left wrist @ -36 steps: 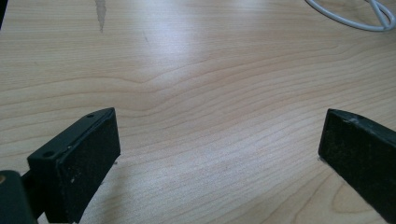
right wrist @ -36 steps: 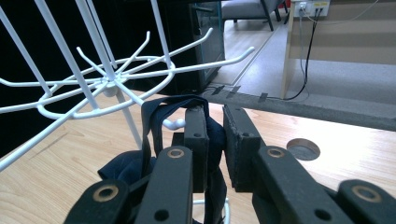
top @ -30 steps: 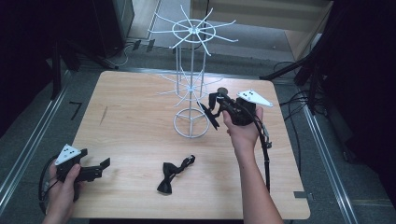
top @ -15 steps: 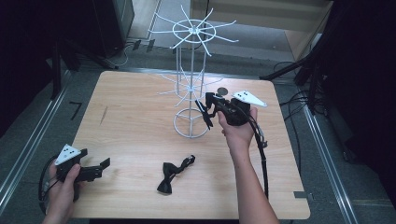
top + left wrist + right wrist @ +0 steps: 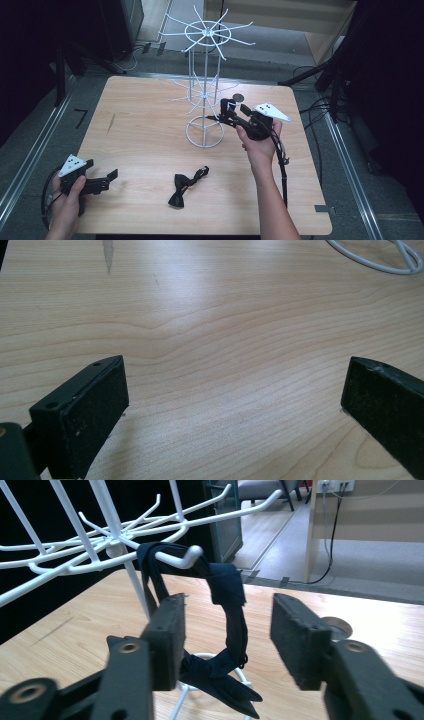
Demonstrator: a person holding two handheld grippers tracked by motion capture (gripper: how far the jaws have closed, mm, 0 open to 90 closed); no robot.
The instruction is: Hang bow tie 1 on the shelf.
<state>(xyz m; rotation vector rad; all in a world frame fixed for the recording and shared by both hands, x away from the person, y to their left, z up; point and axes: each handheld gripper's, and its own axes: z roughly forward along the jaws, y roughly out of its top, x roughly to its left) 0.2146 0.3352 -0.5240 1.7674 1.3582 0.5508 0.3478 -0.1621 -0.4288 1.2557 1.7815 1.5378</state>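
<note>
A white wire rack (image 5: pixel 205 100) stands mid-table. A dark navy bow tie (image 5: pixel 227 587) hangs by its strap from a hook (image 5: pixel 185 555) on the rack's lower tier. My right gripper (image 5: pixel 227 112) is level with that tier. Its jaws have just been opening, and in the right gripper view the strap hangs free between the pads (image 5: pixel 167 630) of the right gripper (image 5: pixel 229 610). A second black bow tie (image 5: pixel 182 187) lies flat on the table near the front. My left gripper (image 5: pixel 112 175) rests low at the front left, and the left gripper (image 5: pixel 235 375) stands wide open over bare wood.
The wooden table (image 5: pixel 150 130) ends close behind the rack, where a round cable hole (image 5: pixel 239 97) sits. The rack's base ring (image 5: pixel 205 132) lies just left of my right hand. Dark stands and cables surround the table on the floor.
The right gripper moved slightly left toward the rack with the bow tie, then its jaws opened and let go, leaving it on the hook. The left hand stayed still.
</note>
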